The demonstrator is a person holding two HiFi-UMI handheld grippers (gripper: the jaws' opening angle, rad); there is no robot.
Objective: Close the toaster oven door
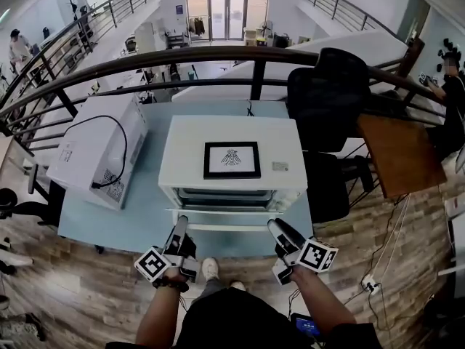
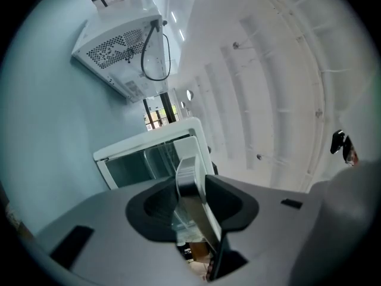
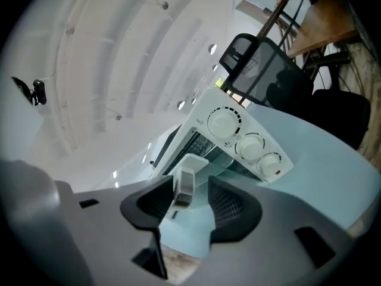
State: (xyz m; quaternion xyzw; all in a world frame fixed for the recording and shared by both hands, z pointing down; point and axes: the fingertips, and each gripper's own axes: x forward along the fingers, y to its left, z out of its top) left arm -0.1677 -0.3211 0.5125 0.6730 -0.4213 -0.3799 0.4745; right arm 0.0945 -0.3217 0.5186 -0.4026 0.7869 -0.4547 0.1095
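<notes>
A white toaster oven (image 1: 231, 140) stands on a light blue table (image 1: 131, 227). Its glass door hangs open toward me, with the handle (image 1: 225, 227) at the front edge. My left gripper (image 1: 179, 226) is at the handle's left end. In the left gripper view the handle (image 2: 189, 168) sits tight between both pads, so the left gripper (image 2: 190, 179) is shut on it. My right gripper (image 1: 276, 227) is at the handle's right end. In the right gripper view, the right gripper (image 3: 190, 178) is open around the handle (image 3: 184, 186); one pad touches it and a gap shows at the other. Three knobs (image 3: 250, 145) are visible.
A second white appliance (image 1: 94, 151) with a black cord lies at the table's left. A black office chair (image 1: 327, 100) and a wooden table (image 1: 399, 151) stand to the right. A dark curved railing (image 1: 218, 55) runs behind the table. I stand close to the front edge.
</notes>
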